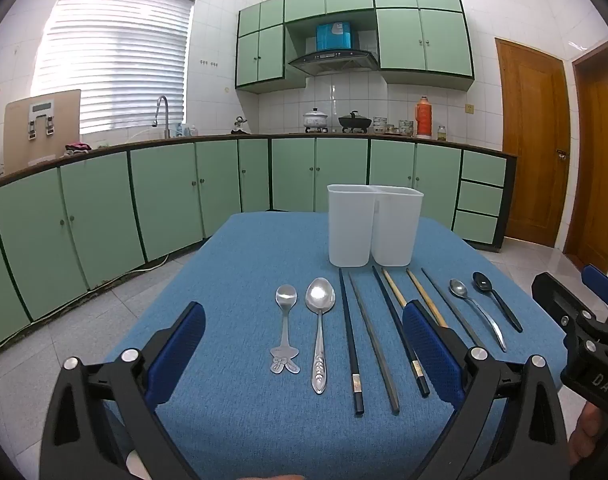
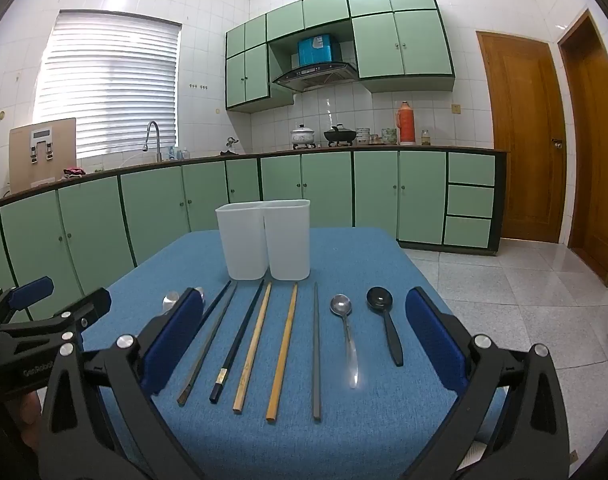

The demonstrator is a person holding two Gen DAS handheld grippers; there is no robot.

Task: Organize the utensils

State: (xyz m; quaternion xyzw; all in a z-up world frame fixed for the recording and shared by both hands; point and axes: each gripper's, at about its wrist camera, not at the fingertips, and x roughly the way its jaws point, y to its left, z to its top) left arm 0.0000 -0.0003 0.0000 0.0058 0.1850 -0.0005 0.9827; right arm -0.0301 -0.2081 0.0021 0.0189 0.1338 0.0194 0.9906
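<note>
Partly behind right gripper point(image 2: 304, 344): two spoons point(image 2: 170, 300).

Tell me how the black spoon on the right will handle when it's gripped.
The black spoon looks plastic, so probably light and stiff. Its glossy, narrow handle lies flat on the blue cloth, so the jaws may slip or struggle to get under it. The rounded bowl might rock it when nudged.

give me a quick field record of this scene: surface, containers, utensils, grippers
surface: blue cloth table
containers: two white plastic bins, side by side, touching, upright, at the far end of the table
spoons: four; two silver spoons at left, small silver spoon and black spoon at right
chopsticks: six in a row; two wooden chopsticks, four dark
left hand-held gripper: open, holding nothing
right hand-held gripper: open, holding nothing
</note>
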